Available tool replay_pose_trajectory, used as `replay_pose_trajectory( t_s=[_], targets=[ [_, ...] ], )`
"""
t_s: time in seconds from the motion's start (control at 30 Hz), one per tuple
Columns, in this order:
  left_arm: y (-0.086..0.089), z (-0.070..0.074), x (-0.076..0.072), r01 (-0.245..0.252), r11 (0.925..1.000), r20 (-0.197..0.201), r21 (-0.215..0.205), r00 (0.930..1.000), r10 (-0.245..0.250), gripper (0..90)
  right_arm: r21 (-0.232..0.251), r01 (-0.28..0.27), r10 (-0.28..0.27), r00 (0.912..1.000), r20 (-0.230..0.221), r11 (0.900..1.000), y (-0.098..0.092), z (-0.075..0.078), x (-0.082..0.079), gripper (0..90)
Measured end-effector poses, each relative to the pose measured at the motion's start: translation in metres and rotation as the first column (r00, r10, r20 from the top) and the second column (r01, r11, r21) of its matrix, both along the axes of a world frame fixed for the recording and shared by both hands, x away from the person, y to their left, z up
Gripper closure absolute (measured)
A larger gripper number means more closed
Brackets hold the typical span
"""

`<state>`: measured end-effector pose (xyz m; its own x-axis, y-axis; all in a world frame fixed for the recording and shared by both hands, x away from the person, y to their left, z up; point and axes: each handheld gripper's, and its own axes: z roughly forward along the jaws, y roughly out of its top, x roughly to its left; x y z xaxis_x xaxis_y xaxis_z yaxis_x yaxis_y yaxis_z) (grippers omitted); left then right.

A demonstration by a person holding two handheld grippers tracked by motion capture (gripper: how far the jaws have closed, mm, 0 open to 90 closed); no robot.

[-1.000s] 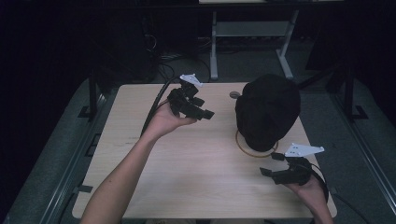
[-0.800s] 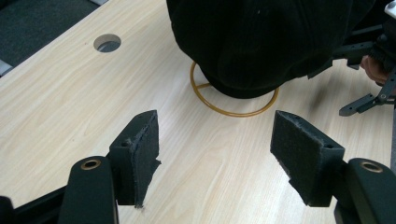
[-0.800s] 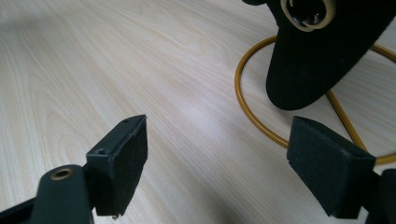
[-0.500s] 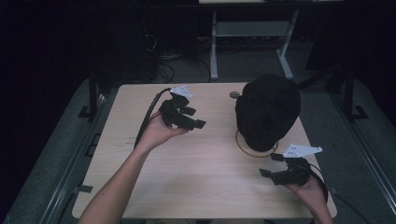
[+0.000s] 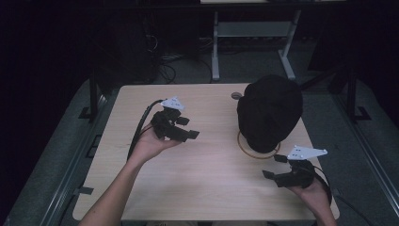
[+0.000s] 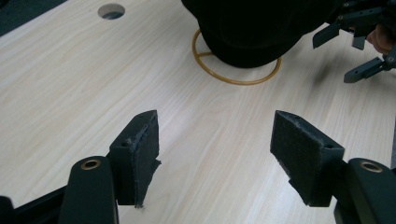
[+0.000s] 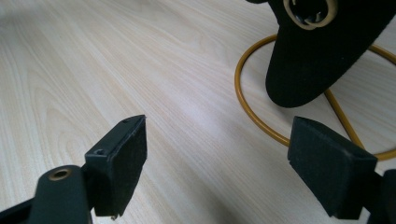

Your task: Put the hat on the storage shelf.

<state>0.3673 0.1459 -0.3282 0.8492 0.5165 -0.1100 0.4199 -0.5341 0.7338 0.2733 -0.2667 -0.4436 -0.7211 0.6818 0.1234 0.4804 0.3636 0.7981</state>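
We hold the left tool (image 5: 187, 128) above the bare wood of the surface (image 5: 207, 188), its two padded jaws standing wide apart with nothing between them. In the left gripper view the felt pads (image 6: 142, 154) frame pale wood grain only. Ahead of this tool, and well apart from it, sits the black hat (image 5: 268, 110), draped over a stand whose yellow wire ring (image 5: 256, 149) lies flat on the surface. In the left gripper view the hat (image 6: 252, 25) rises beyond the jaws at the top, with the ring (image 6: 233, 80) curving out from under it. Farther off past the hat, a round hole (image 6: 111, 10) is cut through the surface.

Our right tool (image 5: 275, 165) is near the person's edge of the surface, its jaws likewise open and gripping nothing. The hat is close in front of it, just beyond its jaw tips. In the right gripper view the hat's dark brim (image 7: 317, 60) hangs ahead and to the upper right of the jaws, and the ring (image 7: 261, 121) sweeps across between the brim and the right-hand jaw, touching neither pad. In the left gripper view the right tool (image 6: 359, 42) is visible beside the hat, apart from it.

Beyond the surface's far edge stands a grey metal frame (image 5: 254, 33) on the dark floor.
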Motion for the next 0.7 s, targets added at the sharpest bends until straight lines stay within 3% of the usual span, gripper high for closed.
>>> replay_pose_trajectory(
  t_s=[0.7],
  targets=[
    [0.045, -0.024, -0.025, -0.036, 0.9966, -0.019, -0.074, 0.9992, 0.035, 31.8, -0.005, 0.008, -0.008, 0.9999, -0.008, 1.000, 0.003, -0.001, -0.004, 19.2]
  ],
)
